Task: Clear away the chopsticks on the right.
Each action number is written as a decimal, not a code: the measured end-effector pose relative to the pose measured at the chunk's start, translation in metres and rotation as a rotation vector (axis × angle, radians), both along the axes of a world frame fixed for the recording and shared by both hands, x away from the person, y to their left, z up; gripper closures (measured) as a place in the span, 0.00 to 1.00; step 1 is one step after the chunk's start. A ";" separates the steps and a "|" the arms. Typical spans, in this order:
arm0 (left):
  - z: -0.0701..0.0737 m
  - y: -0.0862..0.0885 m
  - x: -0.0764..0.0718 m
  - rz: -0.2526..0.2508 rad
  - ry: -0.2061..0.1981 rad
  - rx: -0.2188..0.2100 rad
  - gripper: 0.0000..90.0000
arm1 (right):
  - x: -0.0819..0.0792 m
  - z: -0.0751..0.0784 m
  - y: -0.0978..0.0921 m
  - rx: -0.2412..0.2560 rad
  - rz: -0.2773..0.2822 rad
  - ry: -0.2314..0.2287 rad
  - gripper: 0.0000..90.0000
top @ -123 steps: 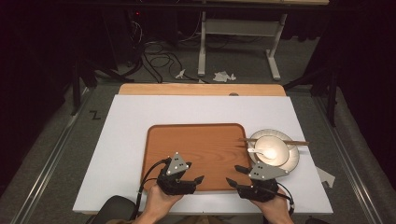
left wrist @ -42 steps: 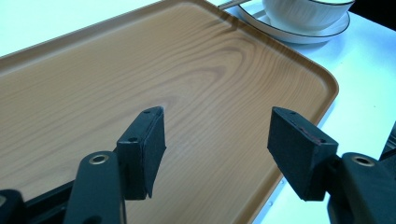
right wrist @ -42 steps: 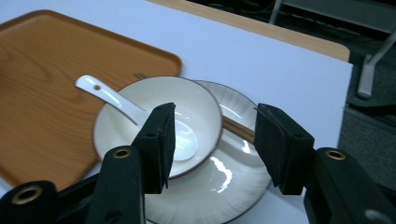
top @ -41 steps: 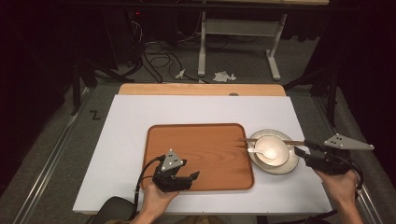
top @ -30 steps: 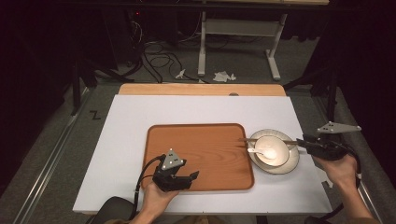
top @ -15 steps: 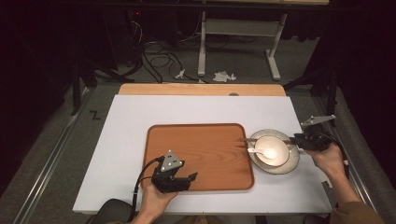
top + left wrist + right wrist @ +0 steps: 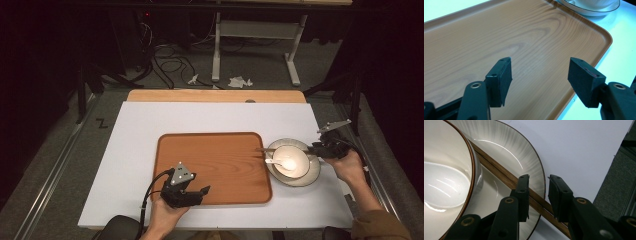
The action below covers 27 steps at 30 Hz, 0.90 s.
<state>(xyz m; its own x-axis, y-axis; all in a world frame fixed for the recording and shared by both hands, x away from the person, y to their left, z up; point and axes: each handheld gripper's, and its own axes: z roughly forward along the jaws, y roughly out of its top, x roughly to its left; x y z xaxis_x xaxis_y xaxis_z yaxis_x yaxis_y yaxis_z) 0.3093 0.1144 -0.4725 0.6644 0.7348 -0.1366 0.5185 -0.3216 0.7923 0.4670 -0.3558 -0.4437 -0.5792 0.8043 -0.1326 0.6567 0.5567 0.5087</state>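
**Right gripper arriving at the chopsticks on the plate**

Since a few seconds ago the right gripper (image 7: 320, 147) has been travelling from the near edge of the wooden tray (image 7: 215, 167) out to the right rim of the plate (image 7: 312, 175); the left gripper (image 7: 192, 192) is staying put over the tray's near edge.

Nearest, the left gripper view is showing its jaws spread wide with nothing between them, hanging over bare tray (image 7: 499, 32), with the plate (image 7: 594, 11) just past the tray's far corner.

Beyond that, the plate is sitting just right of the tray on the white table (image 7: 130, 150), carrying a white bowl (image 7: 290, 160) with a spoon in it.

The right gripper view is adding what the high view blurs: a pair of brown chopsticks (image 7: 499, 171) is lying across the plate (image 7: 524, 160) beside the bowl (image 7: 444, 177), and the jaws are standing partly apart, straddling the chopsticks without yet pinching them.
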 end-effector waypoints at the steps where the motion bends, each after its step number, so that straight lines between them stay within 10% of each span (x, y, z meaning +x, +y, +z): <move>1: 0.000 0.000 0.000 -0.001 -0.001 0.003 0.40 | 0.000 0.000 0.000 0.000 0.000 0.000 0.79; 27: -0.002 0.000 0.001 0.018 0.013 0.017 0.40 | 0.012 -0.001 0.006 -0.013 0.027 0.064 0.77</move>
